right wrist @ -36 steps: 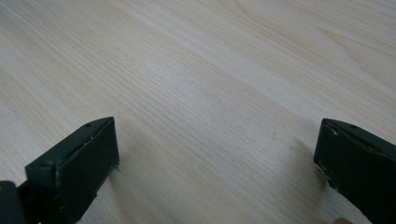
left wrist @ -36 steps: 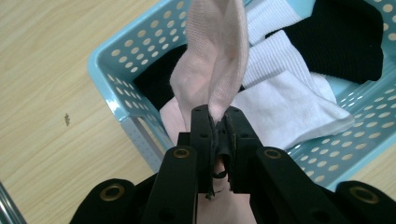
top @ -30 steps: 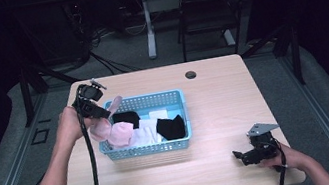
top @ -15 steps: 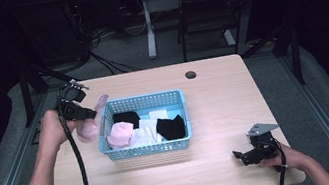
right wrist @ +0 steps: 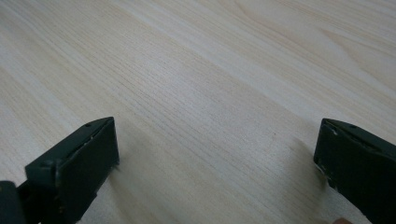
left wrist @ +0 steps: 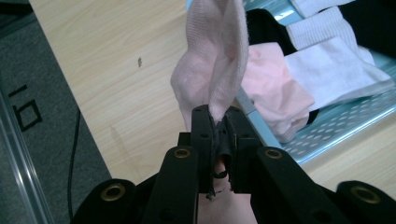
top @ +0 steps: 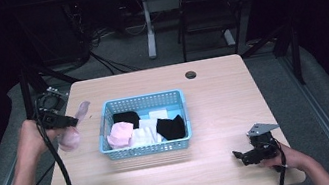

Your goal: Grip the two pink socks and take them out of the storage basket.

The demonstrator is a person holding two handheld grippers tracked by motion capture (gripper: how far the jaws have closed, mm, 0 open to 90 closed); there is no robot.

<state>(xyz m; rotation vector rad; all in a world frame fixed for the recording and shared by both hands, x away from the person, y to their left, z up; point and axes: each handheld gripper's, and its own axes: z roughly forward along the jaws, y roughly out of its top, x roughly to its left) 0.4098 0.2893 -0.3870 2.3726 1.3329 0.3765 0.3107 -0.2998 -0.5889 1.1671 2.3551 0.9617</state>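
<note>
One pink sock hangs pinched in the left tool.

From my station, a pale wooden table stands on grey carpet. A blue mesh basket sits left of the table's centre, holding black socks, white socks and a folded pink one at its near-left corner. A dark round grommet marks the far edge. Beyond that edge — a black chair and a white table leg, cables trailing across the floor.
</note>
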